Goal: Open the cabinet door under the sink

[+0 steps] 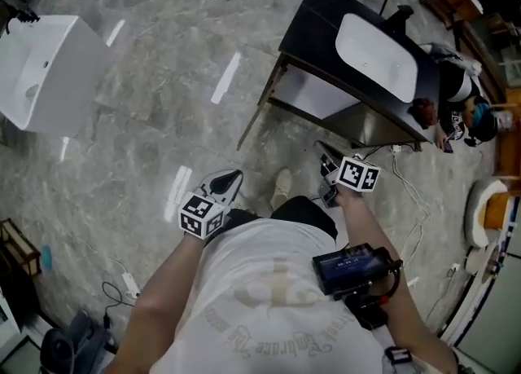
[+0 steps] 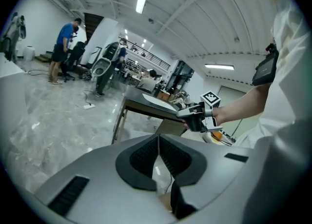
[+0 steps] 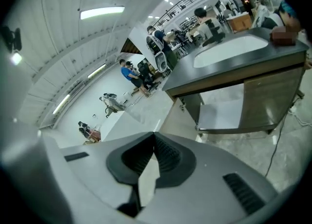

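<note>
Floor (image 1: 146,120) of grey marbled stone fills most of the head view, and at its far left stands a white basin unit (image 1: 45,71), well apart from everything else. More toward the middle comes the left claw (image 2: 158,142), held out in front of the person's white shirt (image 1: 269,283); its jaws are pressed together and nothing is between them. To the right of it, past a black device (image 1: 354,266) with a screen on the person's front, the right claw (image 3: 155,140) is also pressed together and empty, and it touches nothing. It points toward the cabinet (image 1: 326,14), which stands further right and is apart from both claws. This cabinet has a dark top with a white sink (image 1: 376,48) set in it. Under the sink, in the right gripper view, the cabinet door (image 3: 179,120) on the left side is swung out from the front, so the white inside (image 3: 222,113) is visible, while a brown panel (image 3: 267,98) on the right side lies flat with the front. At the far right end of the cabinet another person (image 1: 456,103) in dark clothes is beside it.
</note>
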